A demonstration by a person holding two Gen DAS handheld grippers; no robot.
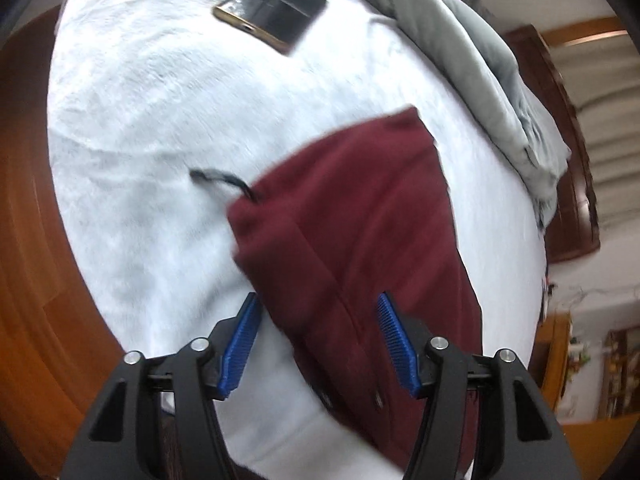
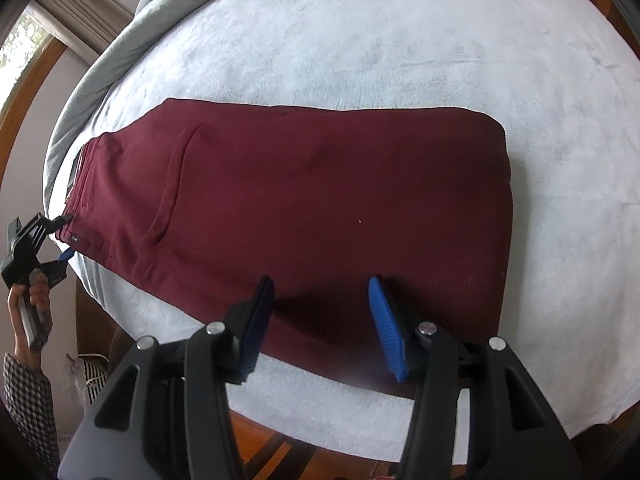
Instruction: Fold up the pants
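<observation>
Maroon pants [image 2: 304, 192] lie folded flat on a white fleece blanket [image 2: 400, 48], waistband at the left. They also show in the left wrist view [image 1: 360, 216], with a black drawstring [image 1: 224, 180] poking out. My right gripper [image 2: 320, 284] is open, its blue fingertips [image 2: 380, 308] hovering over the pants' near edge. My left gripper [image 1: 318, 304] is open just above the waistband end, holding nothing. The left gripper also shows in the right wrist view [image 2: 60, 240], at the waistband corner.
A black phone with a gold rim [image 1: 272, 10] lies on the blanket beyond the pants. A grey duvet [image 1: 480, 64] is bunched along the far side. The wooden bed frame [image 1: 32, 240] and floor border the blanket.
</observation>
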